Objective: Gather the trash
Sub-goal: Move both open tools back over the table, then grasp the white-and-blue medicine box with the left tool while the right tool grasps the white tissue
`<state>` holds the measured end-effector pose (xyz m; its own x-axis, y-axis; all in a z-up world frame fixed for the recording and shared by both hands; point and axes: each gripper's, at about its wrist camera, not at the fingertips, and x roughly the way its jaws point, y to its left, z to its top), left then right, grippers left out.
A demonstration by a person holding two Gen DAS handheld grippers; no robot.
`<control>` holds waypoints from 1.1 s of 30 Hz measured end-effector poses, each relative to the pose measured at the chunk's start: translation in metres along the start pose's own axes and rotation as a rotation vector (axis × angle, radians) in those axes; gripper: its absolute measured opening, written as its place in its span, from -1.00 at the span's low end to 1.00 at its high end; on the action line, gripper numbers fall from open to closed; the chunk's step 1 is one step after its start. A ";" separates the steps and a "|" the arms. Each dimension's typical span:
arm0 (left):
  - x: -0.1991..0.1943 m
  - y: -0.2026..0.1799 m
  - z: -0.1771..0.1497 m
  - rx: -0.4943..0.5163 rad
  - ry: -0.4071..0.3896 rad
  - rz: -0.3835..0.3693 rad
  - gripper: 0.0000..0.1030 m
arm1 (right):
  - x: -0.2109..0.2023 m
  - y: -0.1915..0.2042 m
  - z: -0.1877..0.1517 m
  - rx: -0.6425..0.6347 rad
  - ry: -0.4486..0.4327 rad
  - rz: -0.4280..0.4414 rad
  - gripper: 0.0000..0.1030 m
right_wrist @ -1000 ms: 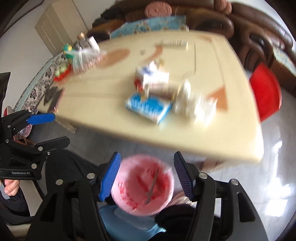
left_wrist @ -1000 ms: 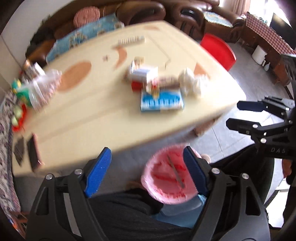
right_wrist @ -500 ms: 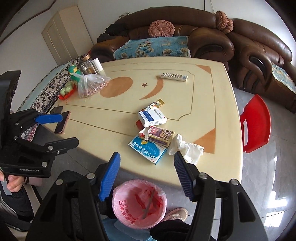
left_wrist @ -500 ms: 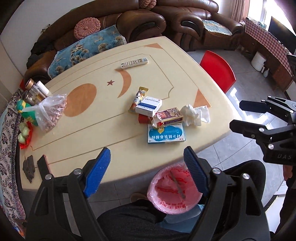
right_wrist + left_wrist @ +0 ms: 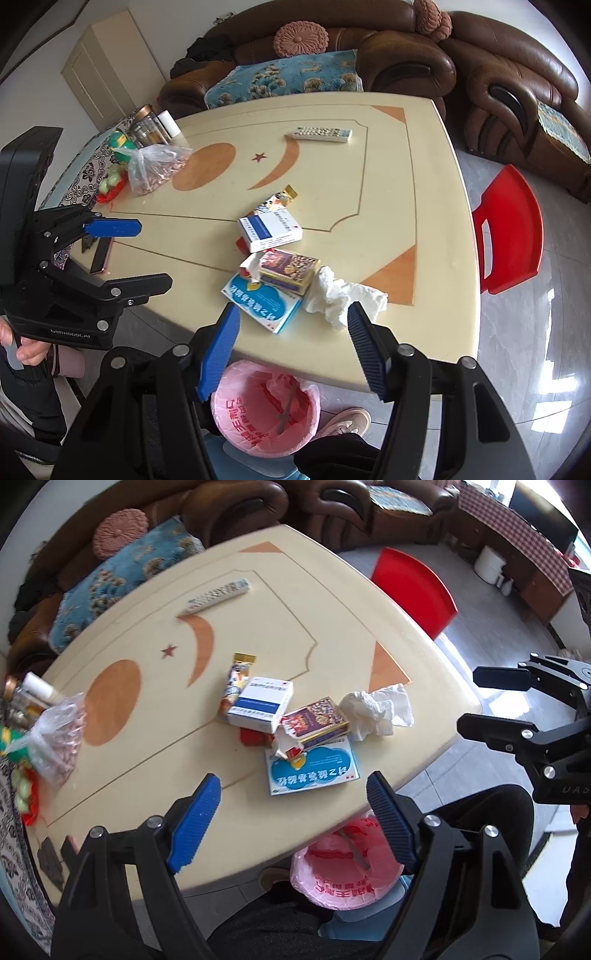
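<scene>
So, trash sits clustered on the table (image 5: 424, 206): crumpled tissue (image 5: 343, 297) just ahead of the right gripper (image 5: 291, 345), a blue flat box (image 5: 264, 304) ahead between both grippers, a purple box (image 5: 288, 271) on it, a white-blue box (image 5: 269, 232) and snack wrapper (image 5: 279, 199) beyond. Pink-lined bin (image 5: 266, 413) is below the right jaws (floor level). Left gripper (image 5: 291, 818) and right both gape, nothing held. Remote (image 5: 319, 133) lies far ahead.
</scene>
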<state>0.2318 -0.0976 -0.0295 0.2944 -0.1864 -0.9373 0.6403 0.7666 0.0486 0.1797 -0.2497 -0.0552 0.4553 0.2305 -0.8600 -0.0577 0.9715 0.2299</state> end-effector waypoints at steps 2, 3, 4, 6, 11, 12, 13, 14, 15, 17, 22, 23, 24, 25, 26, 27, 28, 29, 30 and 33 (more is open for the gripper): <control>0.010 0.001 0.008 0.011 0.017 -0.011 0.54 | 0.007 -0.005 0.003 0.001 0.011 -0.001 0.16; 0.016 0.002 0.012 0.014 0.026 -0.015 0.54 | 0.013 -0.008 0.005 0.003 0.018 0.001 0.16; 0.020 0.003 0.015 0.014 0.033 -0.019 0.54 | 0.019 -0.010 0.007 0.004 0.029 0.002 0.16; 0.034 0.007 0.024 0.013 0.056 -0.043 0.54 | 0.028 -0.015 0.010 0.006 0.043 0.002 0.16; 0.070 0.017 0.043 0.006 0.110 -0.067 0.54 | 0.056 -0.024 0.015 -0.001 0.088 0.012 0.16; 0.076 0.019 0.046 0.003 0.119 -0.067 0.54 | 0.063 -0.026 0.016 -0.002 0.098 0.016 0.16; 0.082 0.022 0.049 0.002 0.128 -0.066 0.54 | 0.069 -0.028 0.017 -0.004 0.108 0.021 0.17; 0.089 0.024 0.053 0.002 0.137 -0.067 0.54 | 0.075 -0.029 0.017 -0.005 0.118 0.024 0.17; 0.094 0.026 0.056 0.006 0.142 -0.072 0.54 | 0.082 -0.031 0.018 -0.007 0.129 0.026 0.17; 0.105 0.030 0.062 0.012 0.155 -0.080 0.54 | 0.095 -0.033 0.019 -0.012 0.149 0.032 0.17; 0.134 0.038 0.073 0.013 0.202 -0.070 0.54 | 0.116 -0.040 0.019 -0.023 0.181 0.047 0.17; 0.140 0.040 0.075 0.008 0.212 -0.077 0.54 | 0.119 -0.041 0.019 -0.026 0.185 0.048 0.17; 0.145 0.042 0.077 0.002 0.218 -0.083 0.54 | 0.122 -0.041 0.020 -0.028 0.188 0.047 0.17; 0.147 0.043 0.078 0.001 0.219 -0.085 0.54 | 0.125 -0.042 0.021 -0.031 0.192 0.046 0.17; 0.150 0.044 0.080 0.002 0.220 -0.091 0.54 | 0.128 -0.043 0.020 -0.034 0.197 0.044 0.17; 0.152 0.045 0.081 0.003 0.222 -0.095 0.54 | 0.130 -0.044 0.021 -0.035 0.201 0.044 0.17; 0.155 0.044 0.083 0.008 0.225 -0.095 0.54 | 0.133 -0.045 0.021 -0.034 0.206 0.045 0.17; 0.158 0.044 0.084 0.017 0.229 -0.093 0.54 | 0.136 -0.047 0.021 -0.034 0.211 0.047 0.17; 0.160 0.044 0.085 0.025 0.232 -0.090 0.54 | 0.139 -0.048 0.020 -0.034 0.216 0.049 0.17; 0.166 0.043 0.087 0.045 0.243 -0.092 0.54 | 0.146 -0.049 0.020 -0.041 0.229 0.051 0.17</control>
<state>0.3696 -0.1488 -0.1531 0.0583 -0.0968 -0.9936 0.6888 0.7243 -0.0301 0.2666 -0.2650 -0.1831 0.2378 0.2811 -0.9298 -0.1131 0.9587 0.2609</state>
